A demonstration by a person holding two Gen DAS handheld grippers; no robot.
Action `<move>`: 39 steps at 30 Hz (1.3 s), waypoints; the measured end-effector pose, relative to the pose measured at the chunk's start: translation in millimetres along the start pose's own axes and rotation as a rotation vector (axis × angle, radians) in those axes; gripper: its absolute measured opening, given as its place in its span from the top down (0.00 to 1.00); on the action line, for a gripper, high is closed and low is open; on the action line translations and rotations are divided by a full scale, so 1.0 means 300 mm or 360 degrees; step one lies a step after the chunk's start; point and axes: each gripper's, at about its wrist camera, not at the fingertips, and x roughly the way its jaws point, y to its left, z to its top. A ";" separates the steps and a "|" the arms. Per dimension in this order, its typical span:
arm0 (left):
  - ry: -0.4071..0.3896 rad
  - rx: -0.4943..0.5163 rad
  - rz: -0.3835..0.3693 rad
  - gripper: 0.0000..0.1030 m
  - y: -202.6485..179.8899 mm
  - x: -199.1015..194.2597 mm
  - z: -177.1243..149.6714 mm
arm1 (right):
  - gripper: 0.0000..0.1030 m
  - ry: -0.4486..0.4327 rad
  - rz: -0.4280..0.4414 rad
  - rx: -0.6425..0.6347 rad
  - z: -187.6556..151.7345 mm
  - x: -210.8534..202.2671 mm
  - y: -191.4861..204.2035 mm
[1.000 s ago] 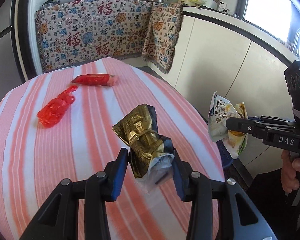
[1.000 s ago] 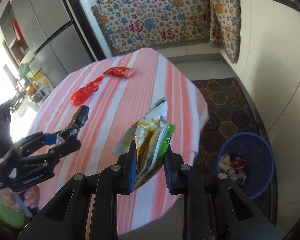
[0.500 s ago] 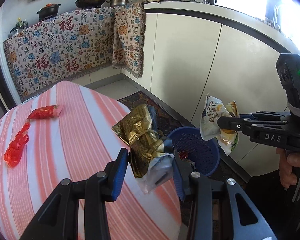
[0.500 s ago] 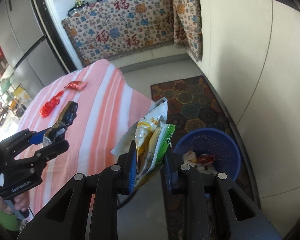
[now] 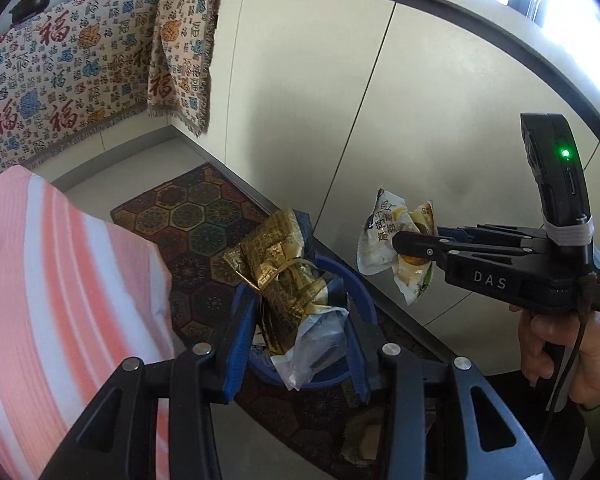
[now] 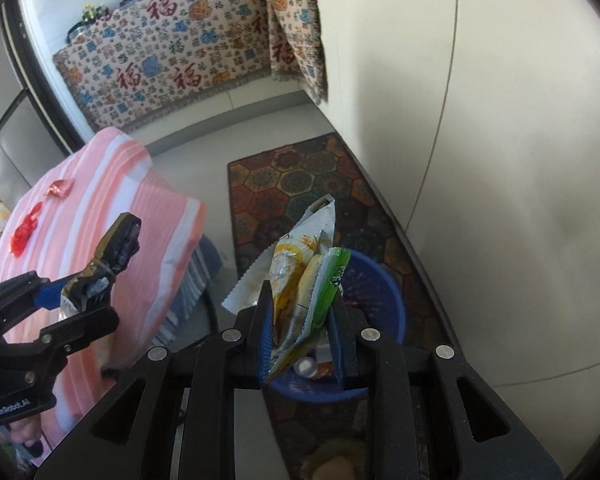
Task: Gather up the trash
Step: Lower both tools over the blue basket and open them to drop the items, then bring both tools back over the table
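The left tool is clamped on a crumpled gold wrapper, its blue pads pressing both sides of the bunched middle so the loose foil top stands up and a clear plastic tail hangs below. The right tool is pinched narrow on a flat yellow-and-green packet, gripped near its lower half with the torn top sticking up. Both point steeply down and each wrapper hangs in the air, over or just short of the blue bin on the rug; I judge that they are carried this way so a simple release drops them in. The bin already holds some litter, though its contents are mostly hidden behind the tools, so how full it is I cannot tell. Two red pieces lie on the striped worktop, well apart from the bin, so in my judgement the collecting is only partly done.
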 end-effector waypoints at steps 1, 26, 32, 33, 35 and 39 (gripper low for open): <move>0.0018 0.0001 -0.0013 0.59 -0.011 0.044 0.009 | 0.77 0.0013 -0.0008 0.0013 0.003 0.018 -0.023; 0.0081 -0.0069 -0.0010 0.30 -0.016 0.252 0.019 | 0.38 -0.0217 -0.0030 0.0191 0.004 0.057 -0.186; -0.0012 -0.0084 0.0084 0.30 0.044 -0.069 -0.087 | 0.29 -0.0334 -0.0022 0.0012 -0.014 -0.033 -0.004; -0.0018 -0.0098 0.0107 0.30 0.068 -0.119 -0.113 | 0.28 -0.0350 -0.0005 -0.0029 -0.020 -0.048 0.042; -0.0021 -0.0162 0.0146 0.30 0.143 -0.225 -0.181 | 0.24 -0.0374 0.0062 -0.0105 -0.040 -0.076 0.151; -0.0033 -0.0296 0.0315 0.30 0.321 -0.398 -0.314 | 0.21 -0.0352 0.0242 -0.0265 -0.093 -0.094 0.401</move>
